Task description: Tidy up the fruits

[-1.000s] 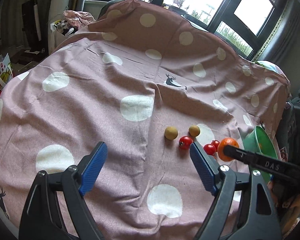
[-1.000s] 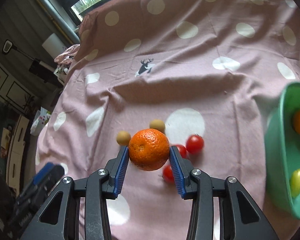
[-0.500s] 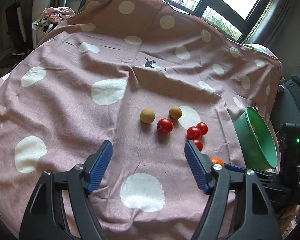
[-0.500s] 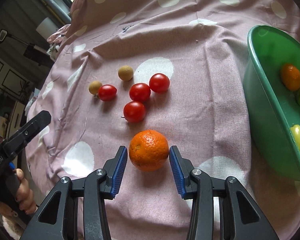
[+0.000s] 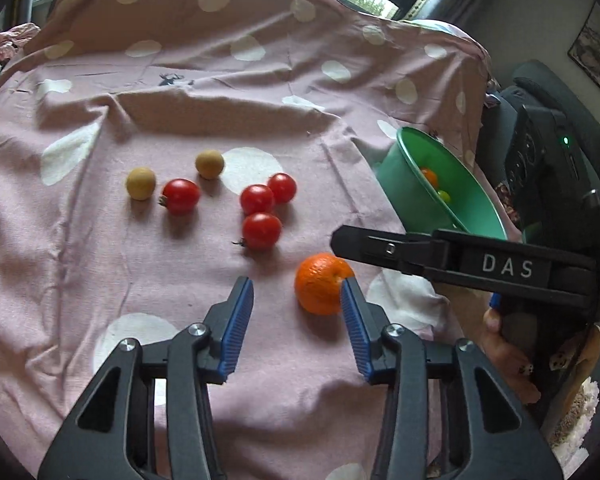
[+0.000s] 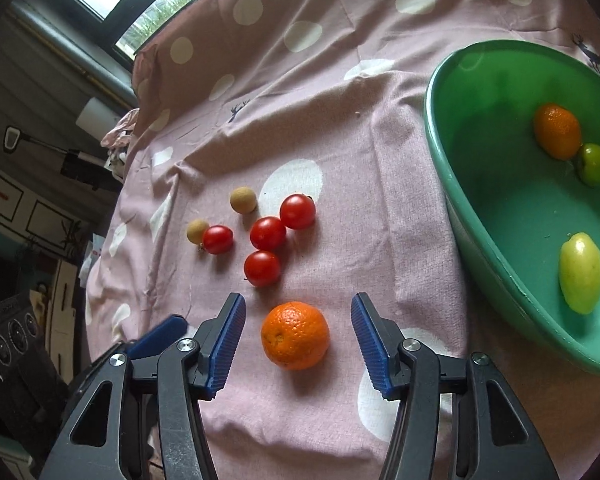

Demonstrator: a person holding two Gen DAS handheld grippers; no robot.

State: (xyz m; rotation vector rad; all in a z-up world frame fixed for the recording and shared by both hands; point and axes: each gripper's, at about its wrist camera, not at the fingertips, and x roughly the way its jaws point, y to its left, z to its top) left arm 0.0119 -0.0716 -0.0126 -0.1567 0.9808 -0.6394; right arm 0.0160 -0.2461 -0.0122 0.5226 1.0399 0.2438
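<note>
Between right claw blue pads: round orange mandarin on pink polka-dot cloth, untouched, jaws opening, pitched downward. Left claw nothing between pads, closing, right pad beside mandarin. White "DAS" lettering on right claw's arm. Beyond: green plastic bowl.

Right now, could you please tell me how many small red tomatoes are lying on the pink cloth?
4: one red tomato beside a tan fruit; three clustered. None seem hidden.
</note>
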